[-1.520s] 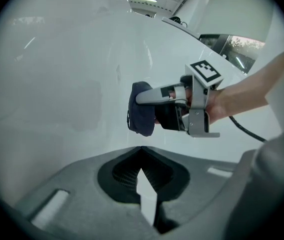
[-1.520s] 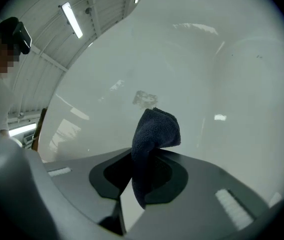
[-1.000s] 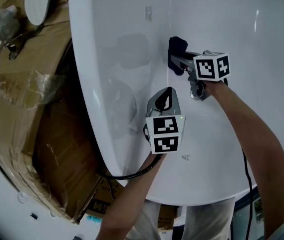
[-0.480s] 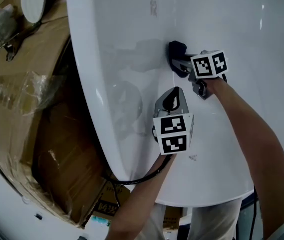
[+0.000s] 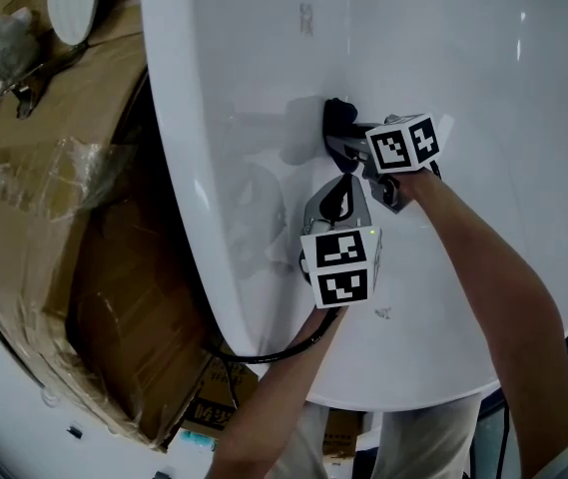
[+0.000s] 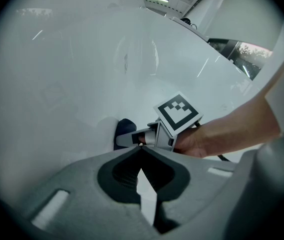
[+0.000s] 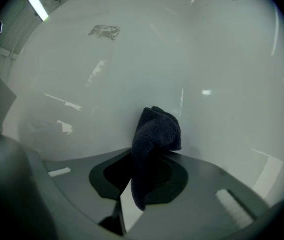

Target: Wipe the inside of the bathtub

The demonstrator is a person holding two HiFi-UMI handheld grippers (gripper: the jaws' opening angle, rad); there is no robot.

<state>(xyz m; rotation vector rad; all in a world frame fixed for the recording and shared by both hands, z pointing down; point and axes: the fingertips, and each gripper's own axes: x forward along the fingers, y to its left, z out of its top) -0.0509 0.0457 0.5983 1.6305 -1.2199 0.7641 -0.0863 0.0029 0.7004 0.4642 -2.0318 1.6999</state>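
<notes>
A dark cloth (image 5: 335,116) is pinched in the right gripper (image 5: 347,140) and pressed on the bathtub (image 5: 463,58) wall at mid-frame. The left gripper (image 5: 339,188) is shown closed and empty just below.

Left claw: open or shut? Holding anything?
Shut, empty. In the left gripper view the left claw has its tips touching, nothing between. The dark cloth is clamped in the right claw.

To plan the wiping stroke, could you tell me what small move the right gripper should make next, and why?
Probably slide the right gripper sideways along the bathtub wall: its fingers clamp the dark cloth, which looks pressed to it.
</notes>
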